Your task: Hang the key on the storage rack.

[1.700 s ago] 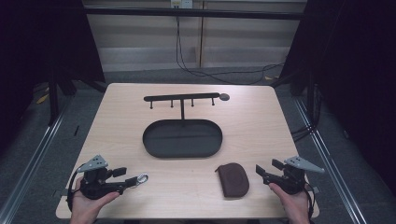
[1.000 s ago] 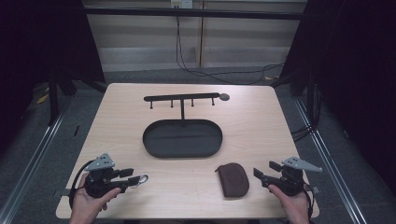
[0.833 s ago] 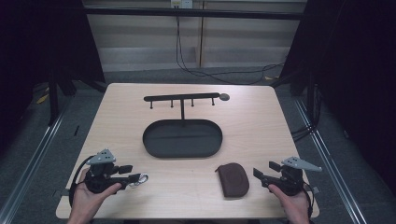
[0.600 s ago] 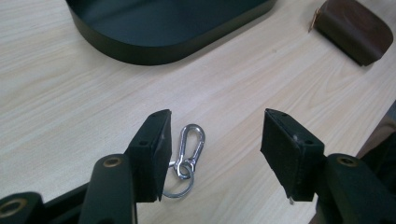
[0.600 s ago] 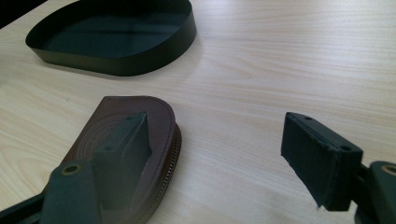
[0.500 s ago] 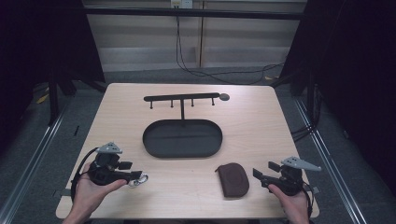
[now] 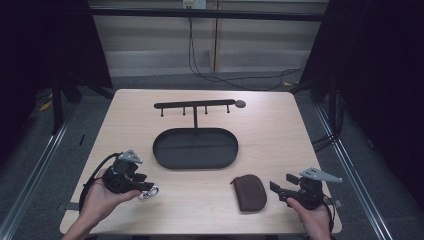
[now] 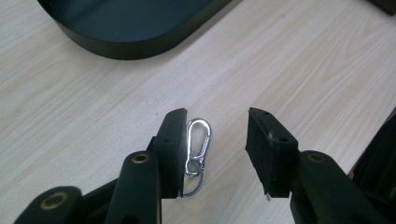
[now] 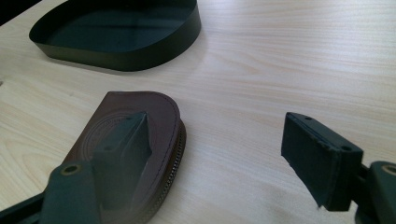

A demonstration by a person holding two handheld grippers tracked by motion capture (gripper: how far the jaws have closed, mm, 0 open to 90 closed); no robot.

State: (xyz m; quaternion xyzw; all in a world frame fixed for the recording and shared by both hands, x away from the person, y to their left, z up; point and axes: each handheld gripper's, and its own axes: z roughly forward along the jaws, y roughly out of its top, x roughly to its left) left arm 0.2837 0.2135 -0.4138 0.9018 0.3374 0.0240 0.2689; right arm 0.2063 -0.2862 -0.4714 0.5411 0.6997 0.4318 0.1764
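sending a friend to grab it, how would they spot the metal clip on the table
Start at the light wooden table and find the black oval tray in its middle. Go toward the near left corner, where the left gripper sits open. The clip lies flat on the wood between its jaws, close against one: a small shiny silver snap hook on a ring, unlike the brown leather pouch to the right.

Light wood counter (image 7: 270,135): black oval tray (image 7: 195,148) at center, hook rack (image 7: 195,106) toward far edge, brown pouch (image 7: 250,192) near front edge, silver carabiner (image 7: 148,193) front-left.
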